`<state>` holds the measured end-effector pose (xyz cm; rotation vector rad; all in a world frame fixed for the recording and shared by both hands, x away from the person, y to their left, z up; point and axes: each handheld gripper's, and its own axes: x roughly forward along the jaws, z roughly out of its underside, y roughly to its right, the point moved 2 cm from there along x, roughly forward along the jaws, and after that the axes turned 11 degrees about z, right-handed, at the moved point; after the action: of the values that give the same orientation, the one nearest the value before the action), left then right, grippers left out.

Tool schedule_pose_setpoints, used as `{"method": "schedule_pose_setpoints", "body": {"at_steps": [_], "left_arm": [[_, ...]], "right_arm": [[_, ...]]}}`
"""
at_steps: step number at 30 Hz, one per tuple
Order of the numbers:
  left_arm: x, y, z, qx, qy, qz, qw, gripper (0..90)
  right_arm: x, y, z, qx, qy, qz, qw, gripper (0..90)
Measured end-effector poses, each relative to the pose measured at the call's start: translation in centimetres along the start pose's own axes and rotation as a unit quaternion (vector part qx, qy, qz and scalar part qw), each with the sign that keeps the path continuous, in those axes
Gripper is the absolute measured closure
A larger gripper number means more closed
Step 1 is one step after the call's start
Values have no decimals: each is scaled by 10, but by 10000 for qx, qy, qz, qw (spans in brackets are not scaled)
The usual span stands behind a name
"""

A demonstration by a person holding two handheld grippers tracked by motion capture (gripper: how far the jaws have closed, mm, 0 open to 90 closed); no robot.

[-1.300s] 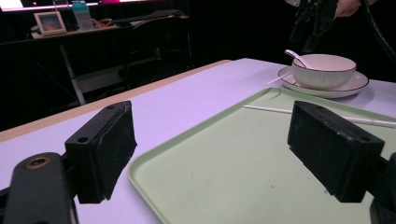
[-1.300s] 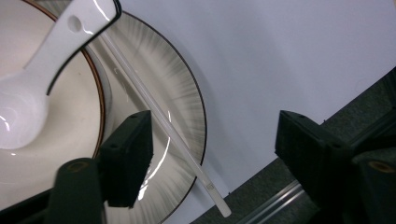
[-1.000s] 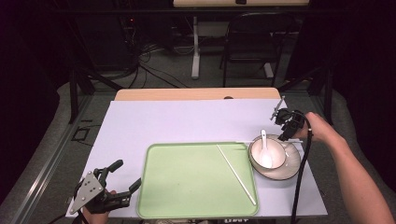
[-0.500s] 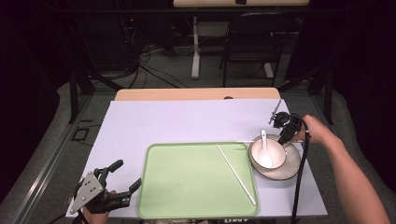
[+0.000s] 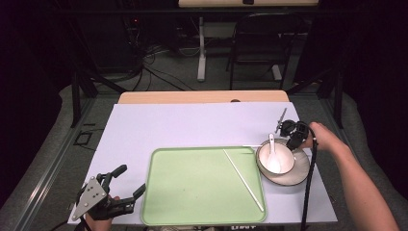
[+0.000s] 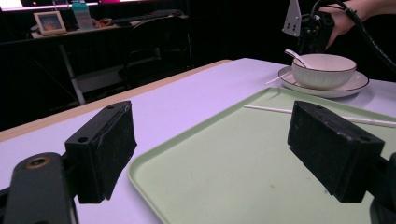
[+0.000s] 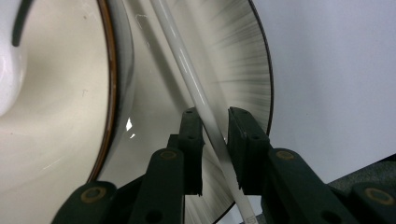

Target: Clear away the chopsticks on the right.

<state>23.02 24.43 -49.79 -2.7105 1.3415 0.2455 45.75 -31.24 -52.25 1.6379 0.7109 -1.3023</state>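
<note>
White table (image 5: 192,125) carrying green tray (image 5: 192,192), right gripper (image 7: 215,135) closing its jaws around a chopstick (image 7: 187,79) lying across plate (image 7: 243,70) beside bowl (image 5: 274,156), spoon (image 5: 272,154) sitting inside, left gripper (image 5: 126,185) resting wide open left of tray, second chopstick (image 5: 243,179) lying on tray.

Beyond the table, a dark chair (image 5: 262,45) and floor cables (image 5: 159,72).

The bowl (image 7: 56,93) runs off the frame at 9 o'clock, and the chopstick (image 7: 196,98) lying across the plate (image 7: 233,70) gets cut off at 12 and 6.
</note>
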Motion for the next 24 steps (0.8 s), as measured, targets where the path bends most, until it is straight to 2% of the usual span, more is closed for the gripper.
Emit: {"method": "schedule_pose_setpoints", "body": {"at_steps": [1, 4, 5, 7, 8, 13, 14, 15, 16, 17, 18, 19, 20, 21, 23, 24], "left_arm": [[0, 0, 0, 0, 0, 0, 10000, 152], [0, 0, 0, 2, -5, -5, 10000, 152], [0, 0, 0, 7, -1, -7, 10000, 152], [0, 0, 0, -3, 13, -13, 10000, 152], [0, 0, 0, -3, 16, -11, 10000, 152], [0, 0, 0, 0, 9, -7, 10000, 152], [0, 0, 0, 1, 13, -13, 10000, 152], [0, 0, 0, 3, 18, -15, 10000, 152], [0, 0, 0, 12, 14, -15, 10000, 152], [0, 0, 0, 9, 9, -14, 10000, 152], [0, 0, 0, 15, -1, -9, 10000, 152], [0, 0, 0, 14, -2, -9, 10000, 152], [0, 1, 0, 6, 6, -11, 10000, 152], [0, 1, 0, 12, 3, -10, 10000, 152], [0, 1, 0, 19, 8, -10, 10000, 152], [0, 1, 0, 15, 8, -11, 10000, 152]], "right_arm": [[1, -1, 0, 39, 84, -19, 10000, 778], [1, -1, 1, 48, 94, -9, 9999, 818], [0, -1, 1, 26, 18, -13, 10000, 826], [0, -1, 2, 56, 42, -12, 10000, 832], [2, -2, 3, 84, 186, 14, 9998, 835], [-1, -4, 6, 197, 231, 56, 9995, 837], [-3, -3, 7, 218, 211, 57, 9995, 837], [-6, -3, 8, 264, 190, 160, 9993, 837], [-10, -2, 8, 269, 124, 127, 9995, 837], [-11, -3, 9, 331, 296, 171, 9989, 837], [-14, -4, 10, 452, 344, 204, 9982, 837], [-18, -2, 10, 471, 366, 266, 9979, 837], [-27, -2, 11, 609, 337, 319, 9971, 837], [-29, -1, 11, 687, 445, 362, 9960, 837], [-32, -1, 12, 761, 478, 386, 9952, 837], [-40, 1, 12, 832, 437, 402, 9948, 837]]}}
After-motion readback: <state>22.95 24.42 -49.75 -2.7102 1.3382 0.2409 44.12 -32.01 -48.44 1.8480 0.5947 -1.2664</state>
